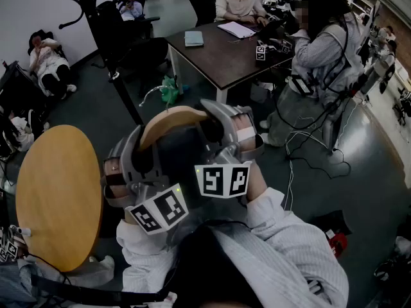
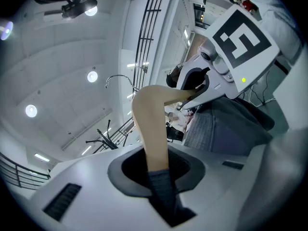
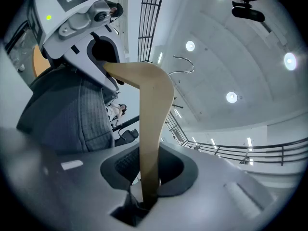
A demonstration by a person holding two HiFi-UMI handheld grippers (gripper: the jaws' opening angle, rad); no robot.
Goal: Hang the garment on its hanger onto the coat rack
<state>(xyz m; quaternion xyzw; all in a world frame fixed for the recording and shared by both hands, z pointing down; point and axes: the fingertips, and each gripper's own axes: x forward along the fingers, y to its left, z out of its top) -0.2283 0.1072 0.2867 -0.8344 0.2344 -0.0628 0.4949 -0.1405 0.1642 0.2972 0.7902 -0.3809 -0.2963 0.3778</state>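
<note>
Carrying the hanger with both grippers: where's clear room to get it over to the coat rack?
Bare floor lies between the round wooden table and the coat rack pole. Crowded: the dark table with seated people, and cables round the standing person at right.

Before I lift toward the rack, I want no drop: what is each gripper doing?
Left gripper: closed on one arm of the wooden hanger, with some garment fabric in the grip too.
Right gripper: closed on the hanger's other arm.

The light wooden hanger [image 1: 168,122] is up in the air, wire hook [image 3: 182,64] pointing upward, with a dark grey garment [image 2: 226,126] draped on it. The black coat rack [image 1: 96,24] stands well apart
</note>
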